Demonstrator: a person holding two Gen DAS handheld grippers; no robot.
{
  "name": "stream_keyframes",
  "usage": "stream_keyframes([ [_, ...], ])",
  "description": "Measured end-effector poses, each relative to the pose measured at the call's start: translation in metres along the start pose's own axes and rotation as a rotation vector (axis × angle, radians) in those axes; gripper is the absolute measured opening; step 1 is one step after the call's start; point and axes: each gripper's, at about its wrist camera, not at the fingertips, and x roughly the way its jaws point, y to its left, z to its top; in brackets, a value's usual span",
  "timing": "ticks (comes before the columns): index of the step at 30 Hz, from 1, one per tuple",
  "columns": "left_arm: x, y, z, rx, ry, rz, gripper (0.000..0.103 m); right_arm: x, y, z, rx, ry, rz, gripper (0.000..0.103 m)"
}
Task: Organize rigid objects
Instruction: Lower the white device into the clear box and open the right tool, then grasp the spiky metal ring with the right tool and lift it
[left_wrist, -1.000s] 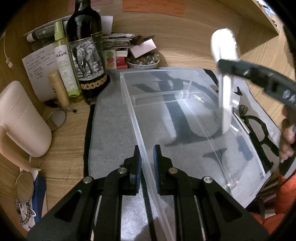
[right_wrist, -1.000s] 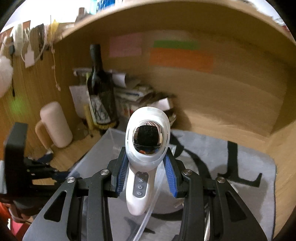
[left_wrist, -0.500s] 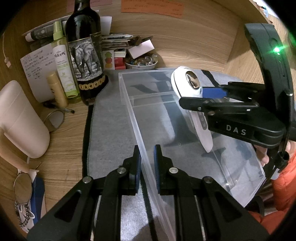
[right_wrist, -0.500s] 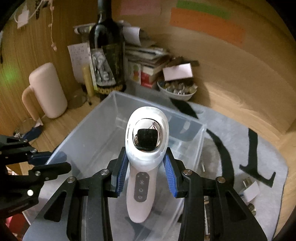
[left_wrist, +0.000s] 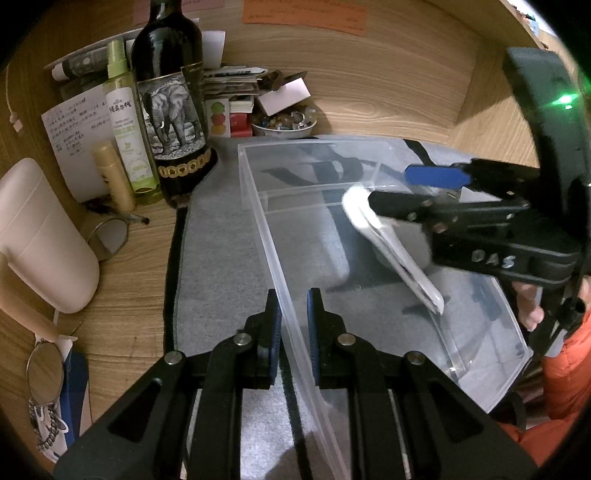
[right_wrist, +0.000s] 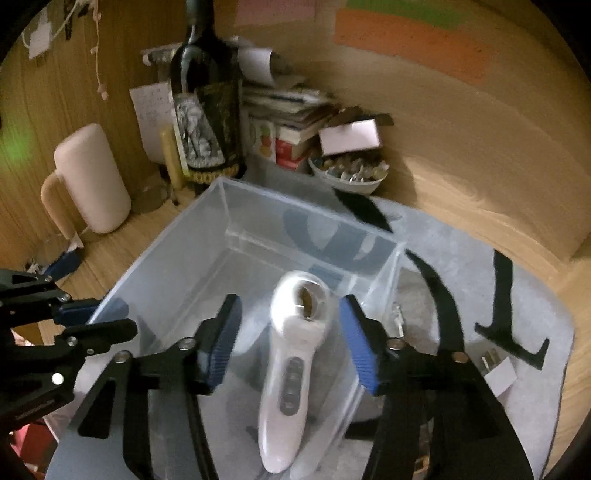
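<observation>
1. Your left gripper (left_wrist: 293, 321) is closed on the near side wall of the clear bin (left_wrist: 258, 221).
2. Your right gripper (right_wrist: 290, 339) has its jaws spread, clear of the white handheld device (right_wrist: 291, 369).
3. The device is inside the bin, blurred, head toward the wine bottle (right_wrist: 205, 107).
4. The bin sits on the grey mat (left_wrist: 221, 258) on the worktop.

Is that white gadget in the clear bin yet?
In. The gadget sits inside the bin, and the right gripper is open, pads clear of it.
</observation>
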Motion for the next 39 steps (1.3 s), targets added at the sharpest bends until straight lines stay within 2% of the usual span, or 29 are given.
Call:
stream_keyframes([
  [3,0.000,-0.001,0.000,-0.002,0.002,0.005,0.013,-0.012,-0.004,0.001,0.001,-0.033,-0.012,0.055],
  [7,0.000,-0.001,0.000,-0.003,0.004,0.013,0.013,-0.033,-0.013,-0.001,0.020,-0.096,-0.036,0.062],
  [11,0.000,-0.002,0.000,-0.005,0.006,0.018,0.013,-0.059,-0.029,-0.004,0.052,-0.155,-0.060,0.063],
  [19,0.000,-0.004,0.000,-0.003,0.005,0.035,0.013,-0.102,-0.085,-0.029,0.154,-0.218,-0.202,0.071],
  [23,0.000,-0.006,0.000,-0.006,0.004,0.042,0.013,-0.103,-0.120,-0.049,0.228,-0.180,-0.267,0.071],
  [29,-0.001,-0.007,0.000,-0.007,0.005,0.045,0.013,-0.077,-0.157,-0.083,0.325,-0.062,-0.290,0.071],
  [37,-0.001,-0.008,0.000,-0.007,0.005,0.049,0.013,-0.041,-0.176,-0.114,0.409,0.056,-0.221,0.070],
  [39,-0.001,-0.008,0.000,-0.007,0.005,0.048,0.013,-0.034,-0.178,-0.116,0.425,0.072,-0.195,0.065],
])
